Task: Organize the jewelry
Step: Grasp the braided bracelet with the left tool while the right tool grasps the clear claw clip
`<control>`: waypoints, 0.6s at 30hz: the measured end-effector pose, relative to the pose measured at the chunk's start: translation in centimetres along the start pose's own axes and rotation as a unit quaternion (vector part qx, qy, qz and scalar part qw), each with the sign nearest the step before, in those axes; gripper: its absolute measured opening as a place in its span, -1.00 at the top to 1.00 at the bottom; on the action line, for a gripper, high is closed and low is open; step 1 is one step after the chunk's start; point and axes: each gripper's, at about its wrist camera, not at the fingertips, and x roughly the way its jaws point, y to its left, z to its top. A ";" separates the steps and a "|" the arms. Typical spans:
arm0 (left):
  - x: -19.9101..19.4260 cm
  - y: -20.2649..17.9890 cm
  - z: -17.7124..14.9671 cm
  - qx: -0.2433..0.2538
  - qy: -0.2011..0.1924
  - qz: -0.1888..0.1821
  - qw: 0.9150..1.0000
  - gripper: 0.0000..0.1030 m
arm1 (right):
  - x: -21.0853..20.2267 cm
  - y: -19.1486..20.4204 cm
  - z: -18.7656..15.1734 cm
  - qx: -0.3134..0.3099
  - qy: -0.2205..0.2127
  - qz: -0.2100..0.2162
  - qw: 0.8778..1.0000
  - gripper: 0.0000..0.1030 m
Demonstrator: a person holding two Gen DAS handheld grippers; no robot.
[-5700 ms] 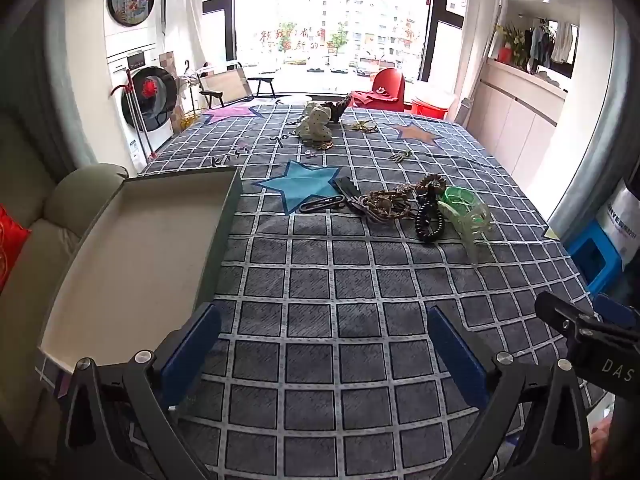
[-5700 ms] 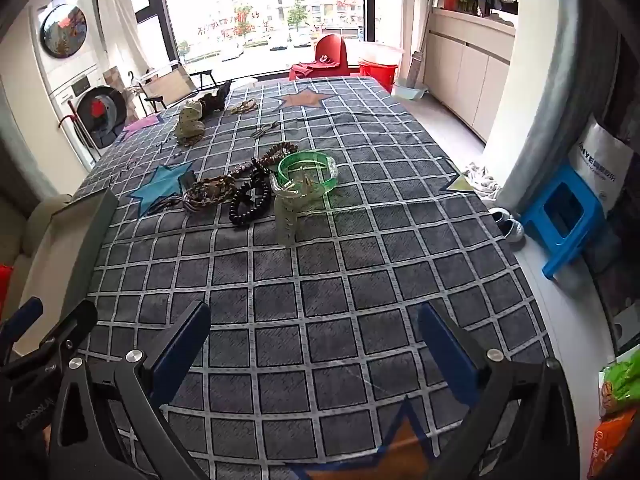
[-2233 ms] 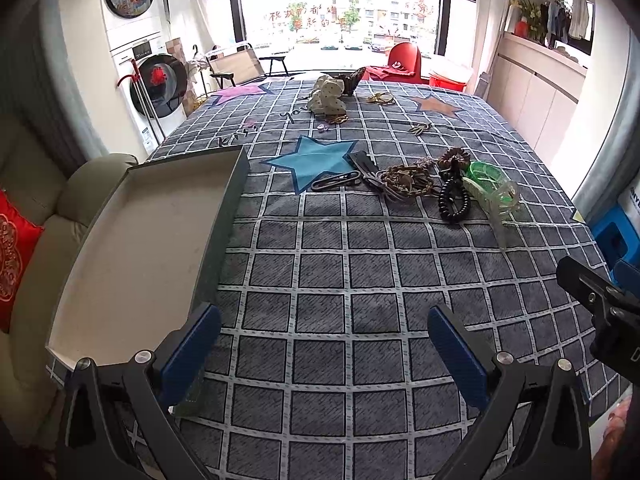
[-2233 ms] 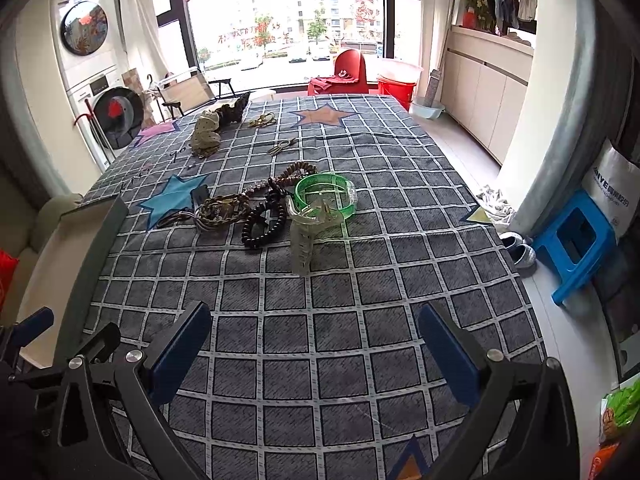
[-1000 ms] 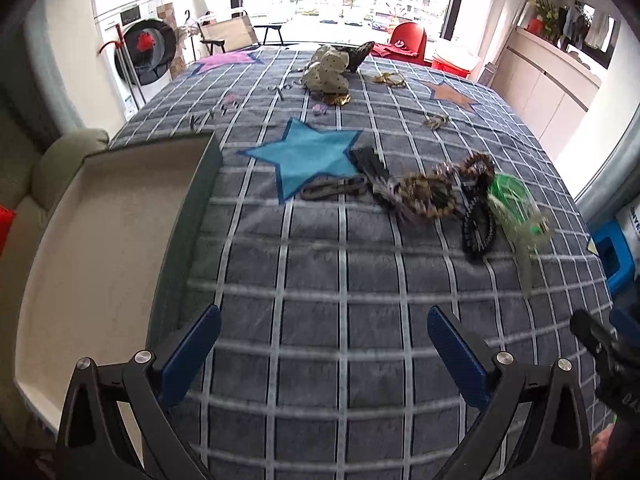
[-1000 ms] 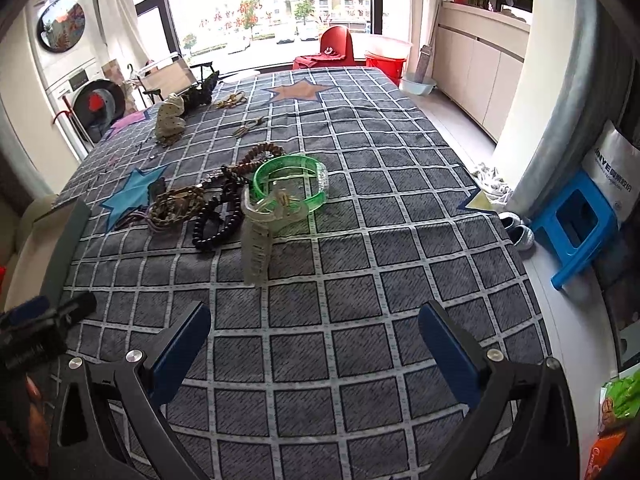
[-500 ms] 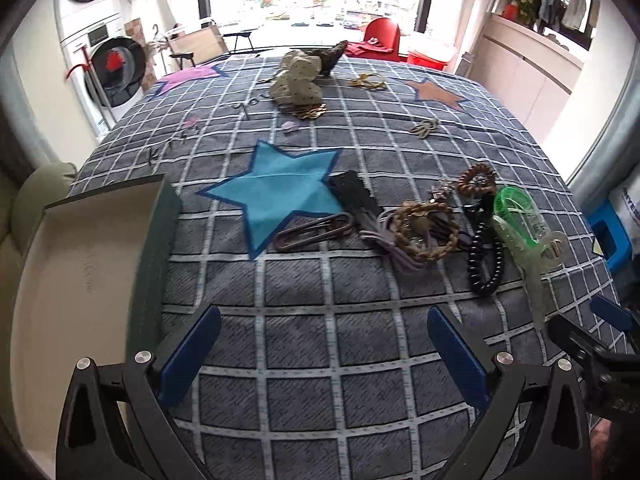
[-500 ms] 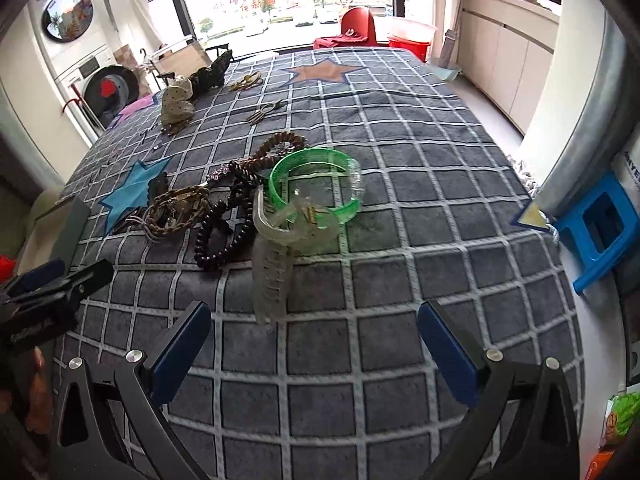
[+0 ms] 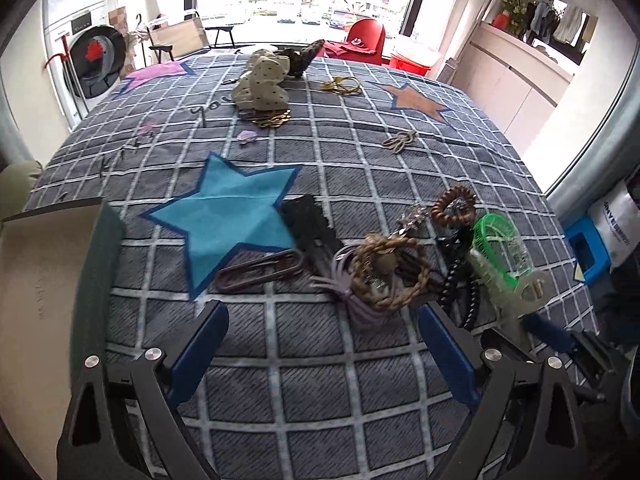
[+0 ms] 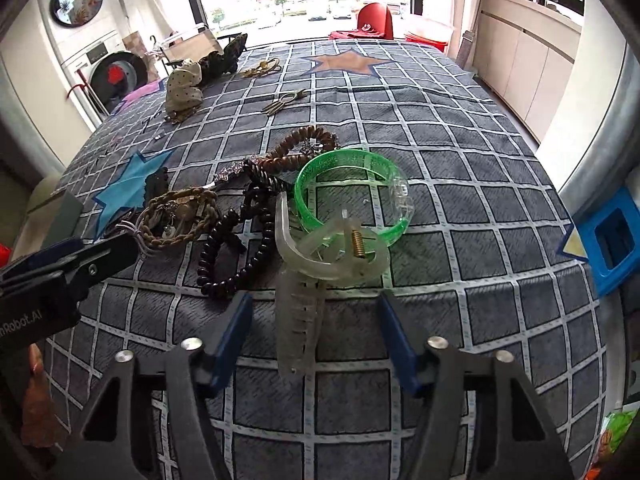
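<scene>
Your right hand-held gripper (image 10: 314, 340) hangs low over the grid-patterned table (image 10: 460, 152), its jaws closing around the long toothed end of the translucent hair claw (image 10: 316, 264); the blue pads stand either side of those teeth without pressing on them yet. The claw's hinge end, with its small metal spring, lies against the green bangle (image 10: 348, 196). Just to the claw's left is the black coiled hair tie (image 10: 234, 248), and behind that a brown coiled tie (image 10: 298, 146).

Your left hand-held gripper (image 9: 324, 354) is also narrowing, jaws still apart, with bare cloth between them. Just beyond its tips sits the braided tan bracelet (image 9: 388, 272) on a tangle of lilac cords; to its left lies a large brown paperclip-shaped clip (image 9: 260, 270) at the edge of the blue star patch (image 9: 224, 216). The open box (image 9: 44, 280) sits at the table's left edge. A polka-dot scrunchie (image 9: 264, 80) rests at the far end, well apart from the rest.
</scene>
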 end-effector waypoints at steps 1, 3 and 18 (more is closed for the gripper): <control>0.1 -0.2 0.2 0.002 0.001 -0.002 1.000 -0.63 | 0.0 -0.1 0.0 0.000 -0.003 -0.003 1.000 0.07; 0.2 -0.6 0.5 0.006 0.001 -0.005 1.000 -0.63 | -0.1 -0.4 0.0 0.003 -0.004 -0.003 1.000 0.29; 3.1 -4.2 2.3 0.097 0.007 -0.005 0.995 0.41 | -0.6 -1.8 -0.6 0.021 -0.008 0.018 1.000 0.71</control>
